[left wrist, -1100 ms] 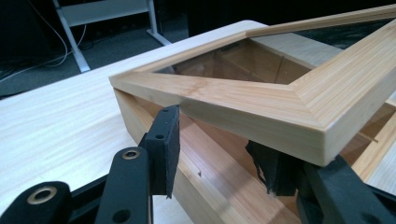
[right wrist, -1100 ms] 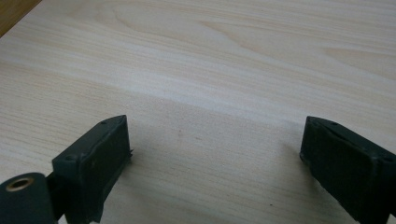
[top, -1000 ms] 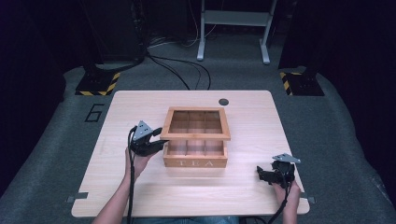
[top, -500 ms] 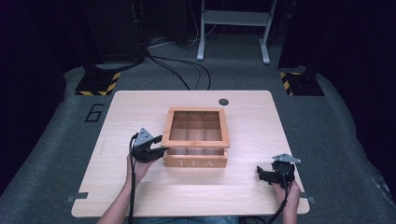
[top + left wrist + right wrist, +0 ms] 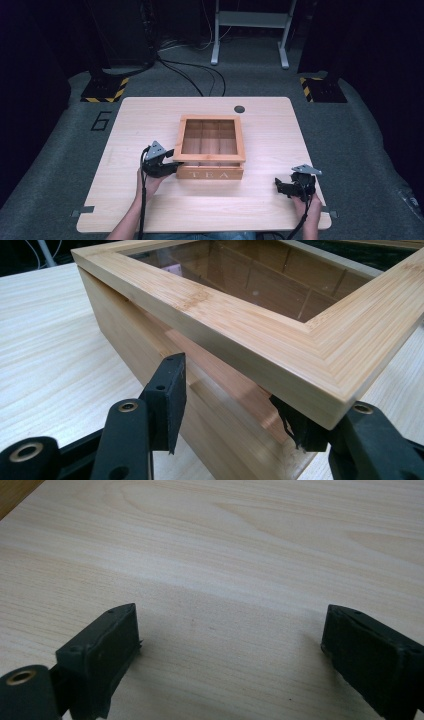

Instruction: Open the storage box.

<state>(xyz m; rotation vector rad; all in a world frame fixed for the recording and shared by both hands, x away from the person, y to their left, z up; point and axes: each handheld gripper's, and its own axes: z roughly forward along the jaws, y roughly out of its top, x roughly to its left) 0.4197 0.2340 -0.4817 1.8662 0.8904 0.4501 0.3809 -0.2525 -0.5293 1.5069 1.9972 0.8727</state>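
Observation:
A wooden tea box [image 5: 210,172] with a glass-paned lid [image 5: 211,137] stands mid-table. My left gripper [image 5: 175,162] is at its front-left corner. In the left gripper view the lid's frame [image 5: 280,340] sits slightly raised over the box body [image 5: 220,435], leaving a narrow wedge gap. My left gripper [image 5: 235,415] straddles that corner. One pad stands off the wood and the other sits under the lid's corner. Its jaws have just been opening, with the corner between them. My right gripper [image 5: 277,186] [image 5: 230,645] rests open over bare table at the front right.
The light wooden table [image 5: 140,125] has a round dark grommet [image 5: 239,108] behind the box. Cables trail from both grippers toward the near edge. Beyond the table are a dark carpet, a white frame's legs [image 5: 250,35] and black-yellow striped bases [image 5: 105,90].
My left gripper has sunk a little at the box's front-left corner, and the lid's front has come down with it. The right gripper has stayed in place.

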